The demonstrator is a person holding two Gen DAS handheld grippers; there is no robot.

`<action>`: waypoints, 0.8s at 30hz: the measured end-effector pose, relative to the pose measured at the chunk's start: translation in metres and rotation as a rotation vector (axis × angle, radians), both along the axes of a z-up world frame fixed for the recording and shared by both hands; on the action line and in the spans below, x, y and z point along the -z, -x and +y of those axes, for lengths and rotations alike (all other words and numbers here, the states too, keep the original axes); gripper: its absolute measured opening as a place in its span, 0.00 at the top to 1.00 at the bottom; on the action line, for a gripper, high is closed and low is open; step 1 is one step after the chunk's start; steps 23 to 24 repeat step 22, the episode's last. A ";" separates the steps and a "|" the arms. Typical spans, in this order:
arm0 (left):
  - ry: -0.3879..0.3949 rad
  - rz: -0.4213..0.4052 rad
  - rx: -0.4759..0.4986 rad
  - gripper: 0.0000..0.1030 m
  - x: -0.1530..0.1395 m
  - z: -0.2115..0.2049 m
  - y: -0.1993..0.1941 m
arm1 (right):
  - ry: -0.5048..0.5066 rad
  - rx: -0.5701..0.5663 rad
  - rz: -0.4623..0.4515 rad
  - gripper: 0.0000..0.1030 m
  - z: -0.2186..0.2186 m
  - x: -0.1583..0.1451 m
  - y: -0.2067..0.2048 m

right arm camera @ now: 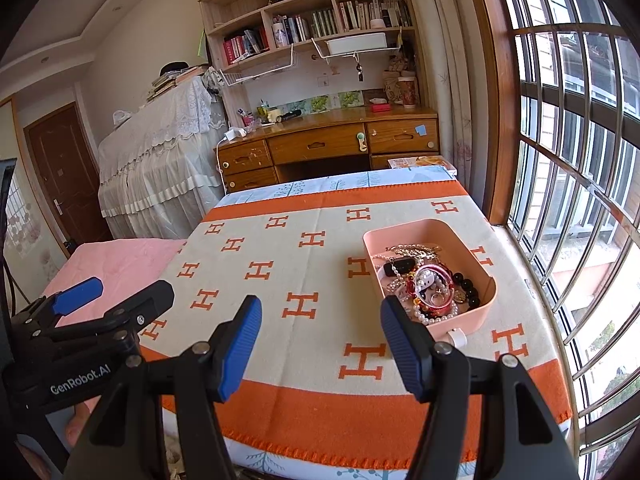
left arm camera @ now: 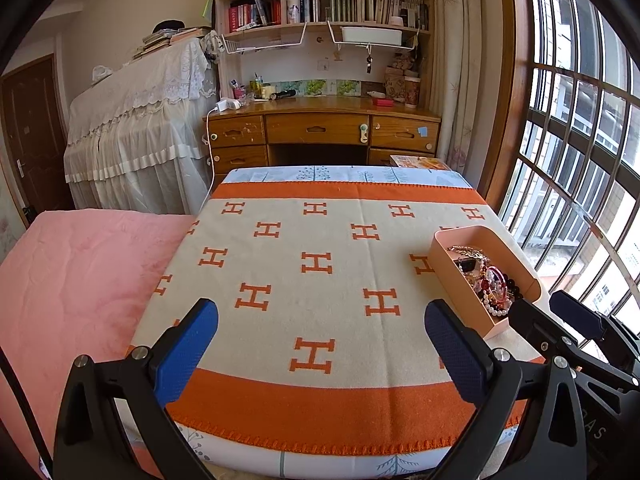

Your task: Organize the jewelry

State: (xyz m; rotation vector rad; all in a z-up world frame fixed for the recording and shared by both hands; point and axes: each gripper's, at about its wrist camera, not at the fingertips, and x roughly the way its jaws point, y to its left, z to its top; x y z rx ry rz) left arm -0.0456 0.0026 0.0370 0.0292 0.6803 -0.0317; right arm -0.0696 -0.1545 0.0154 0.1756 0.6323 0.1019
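Observation:
A pink tray (left arm camera: 448, 254) sits on the right of the cream and orange blanket (left arm camera: 320, 280). It holds a pile of jewelry (left arm camera: 486, 280): pearl strands, a black bead bracelet, a pink bangle, gold chains. In the right wrist view the tray (right arm camera: 472, 252) and jewelry (right arm camera: 428, 284) lie just beyond my right fingertip. My left gripper (left arm camera: 320, 320) is open and empty over the blanket's near middle. My right gripper (right arm camera: 320, 320) is open and empty, just left of the tray's near end. Each gripper shows in the other's view: the right one (left arm camera: 560, 316) and the left one (right arm camera: 120, 296).
The blanket covers a table with a blue-white cloth (left arm camera: 344, 174). A pink bed cover (left arm camera: 72, 280) lies to the left. A wooden desk (left arm camera: 320, 128) with shelves stands behind. A barred window (left arm camera: 580, 160) runs along the right. A lace-covered piano (left arm camera: 140, 128) stands at back left.

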 end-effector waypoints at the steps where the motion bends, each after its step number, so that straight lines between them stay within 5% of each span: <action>1: 0.000 0.000 0.000 0.01 0.000 0.000 0.000 | -0.001 0.000 0.000 0.39 0.000 0.000 0.000; 24: 0.014 0.035 -0.008 0.01 0.012 0.005 0.003 | -0.006 0.002 0.026 0.39 0.010 0.013 -0.002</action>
